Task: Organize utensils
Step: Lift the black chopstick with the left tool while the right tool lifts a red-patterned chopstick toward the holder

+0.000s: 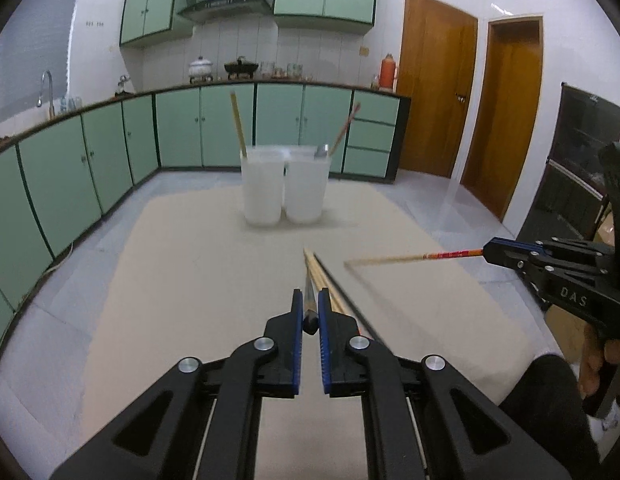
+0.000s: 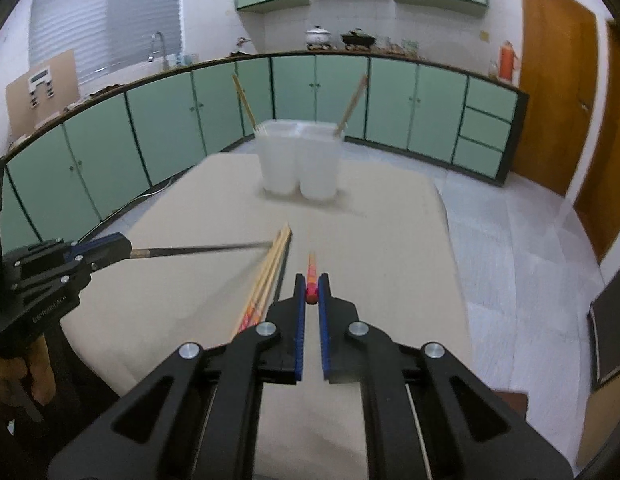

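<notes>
Left wrist view shows your left gripper [image 1: 310, 308] clamped on a dark chopstick [image 1: 308, 284], whose end is foreshortened between the blue pads. Just right of its fingers lie loose wooden chopsticks [image 1: 323, 282] on the beige table [image 1: 170, 280], their near ends hidden behind the tool. Your right gripper [image 1: 485, 253] is clamped on a red-handled chopstick [image 1: 409, 258] with a blurred tip. Straight ahead, two translucent white containers [image 1: 284, 186] stand touching, each holding a leaning stick; their contents are hard to make out. Your hand [image 1: 597, 356] is cut off at the frame's right edge.
</notes>
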A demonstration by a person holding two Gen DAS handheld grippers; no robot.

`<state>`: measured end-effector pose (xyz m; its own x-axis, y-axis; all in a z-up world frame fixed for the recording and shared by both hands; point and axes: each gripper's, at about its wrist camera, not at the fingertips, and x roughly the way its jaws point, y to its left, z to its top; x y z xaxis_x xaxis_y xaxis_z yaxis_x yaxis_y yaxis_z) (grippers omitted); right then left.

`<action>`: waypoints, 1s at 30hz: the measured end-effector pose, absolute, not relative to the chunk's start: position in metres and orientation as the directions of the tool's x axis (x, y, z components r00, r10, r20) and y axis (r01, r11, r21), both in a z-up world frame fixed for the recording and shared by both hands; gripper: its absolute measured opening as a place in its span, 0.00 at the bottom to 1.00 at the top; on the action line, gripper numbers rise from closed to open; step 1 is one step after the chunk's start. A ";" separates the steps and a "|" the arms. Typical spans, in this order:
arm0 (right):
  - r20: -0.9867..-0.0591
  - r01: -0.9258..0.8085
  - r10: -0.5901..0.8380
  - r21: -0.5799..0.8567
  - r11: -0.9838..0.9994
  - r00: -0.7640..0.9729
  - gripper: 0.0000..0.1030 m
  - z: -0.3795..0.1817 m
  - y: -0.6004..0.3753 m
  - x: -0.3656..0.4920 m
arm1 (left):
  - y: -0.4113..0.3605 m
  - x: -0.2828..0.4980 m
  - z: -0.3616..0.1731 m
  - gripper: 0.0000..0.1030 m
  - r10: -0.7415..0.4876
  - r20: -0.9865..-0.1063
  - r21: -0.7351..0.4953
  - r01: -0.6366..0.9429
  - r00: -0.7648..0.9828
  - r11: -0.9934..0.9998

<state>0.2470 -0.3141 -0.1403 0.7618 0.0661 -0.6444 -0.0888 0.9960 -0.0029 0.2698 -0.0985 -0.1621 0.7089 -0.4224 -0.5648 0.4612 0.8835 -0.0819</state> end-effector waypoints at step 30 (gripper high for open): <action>-0.743 -0.238 0.171 0.016 0.971 0.646 0.05 -0.007 -0.314 0.376 | -0.104 0.380 -0.041 0.06 -0.473 -0.601 -0.087 0.536 0.644 0.840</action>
<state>0.3761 -0.3140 -0.0071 0.6465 0.1711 -0.7435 -0.2381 0.9711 0.0165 0.3795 -0.1041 -0.0408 0.6440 -0.4728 -0.6014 0.5358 0.8399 -0.0867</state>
